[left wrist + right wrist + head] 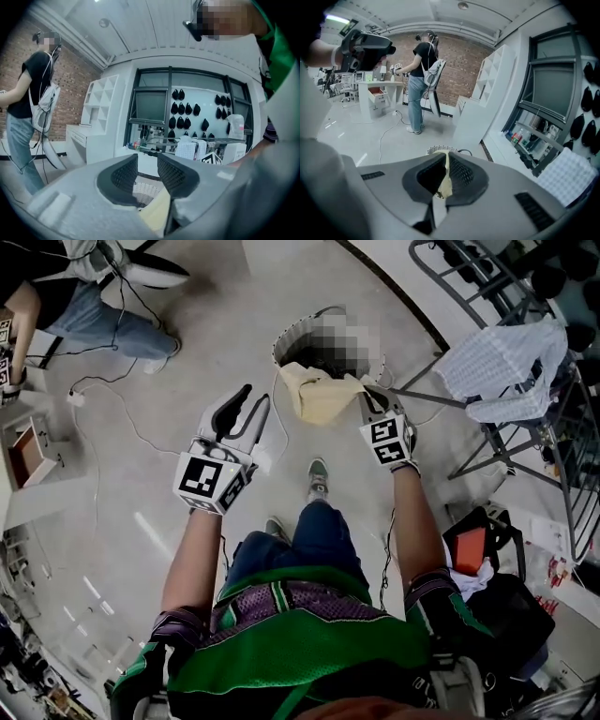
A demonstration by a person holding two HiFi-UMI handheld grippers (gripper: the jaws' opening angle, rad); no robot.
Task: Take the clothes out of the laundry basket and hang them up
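Note:
A pale yellow cloth (pixel 317 395) hangs over the round white laundry basket (pixel 281 345) on the floor. My right gripper (pixel 367 393) is shut on the cloth's upper right edge; in the right gripper view the yellow cloth (pixel 446 180) is pinched between the dark pads, with the basket's rim (pixel 436 150) below. My left gripper (pixel 255 397) is held up to the left of the cloth, jaws open with nothing between them. In the left gripper view the basket (pixel 142 191) and a corner of the yellow cloth (pixel 157 213) show past the parted jaws of the left gripper (pixel 146 169).
A metal drying rack (pixel 525 427) stands at the right with a white checked cloth (pixel 506 362) draped on it. A black bag (pixel 492 601) lies beside my right leg. Another person (pixel 98 320) stands at upper left near a white desk (pixel 23 460); cables (pixel 103 399) trail across the floor.

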